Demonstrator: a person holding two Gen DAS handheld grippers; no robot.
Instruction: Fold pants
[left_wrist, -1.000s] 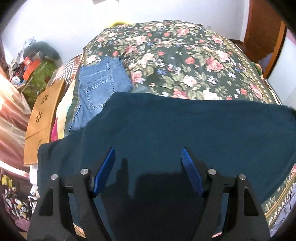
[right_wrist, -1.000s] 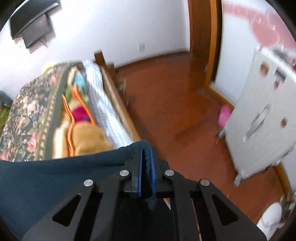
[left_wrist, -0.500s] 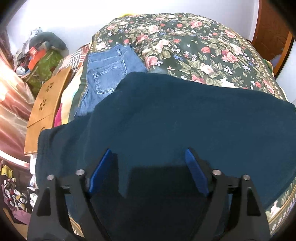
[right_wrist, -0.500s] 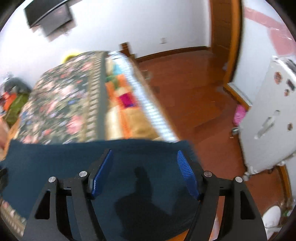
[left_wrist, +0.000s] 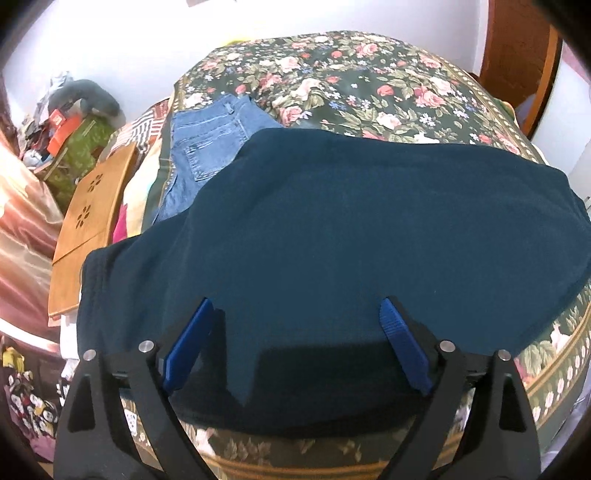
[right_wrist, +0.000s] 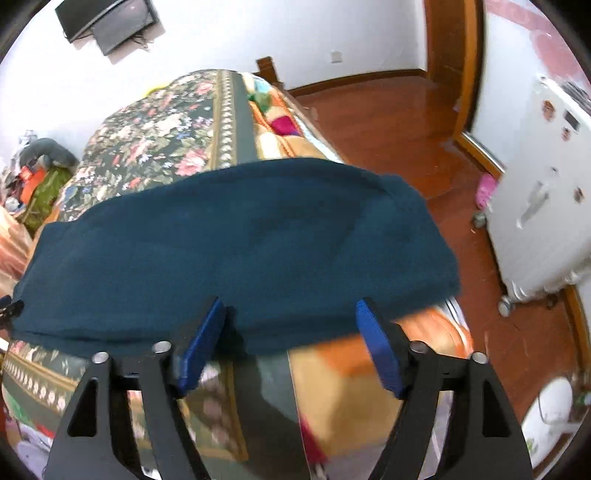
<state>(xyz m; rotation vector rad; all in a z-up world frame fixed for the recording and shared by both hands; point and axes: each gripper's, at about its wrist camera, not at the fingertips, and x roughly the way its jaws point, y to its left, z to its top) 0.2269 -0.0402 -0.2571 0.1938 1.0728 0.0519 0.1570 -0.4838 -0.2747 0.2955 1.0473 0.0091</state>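
The dark teal pants (left_wrist: 351, 236) lie spread flat across the near end of the floral bedspread (left_wrist: 369, 81). They also show in the right wrist view (right_wrist: 236, 251), reaching to the bed's right edge. My left gripper (left_wrist: 295, 343) is open and empty, just above the near hem of the pants. My right gripper (right_wrist: 291, 343) is open and empty, over the near right part of the pants. A pair of blue jeans (left_wrist: 210, 136) lies folded on the bed beyond the teal pants, at the left.
A wooden board (left_wrist: 88, 218) leans at the bed's left side with clutter behind it. Stacked colourful blankets (right_wrist: 280, 122) lie along the bed's right edge. The wooden floor (right_wrist: 399, 122) and a white cabinet (right_wrist: 546, 206) are to the right.
My right gripper was shut on the pants' edge a second ago; it has opened, let go and pulled back. The pants now lie flat. My left gripper stayed open and drew back slightly.
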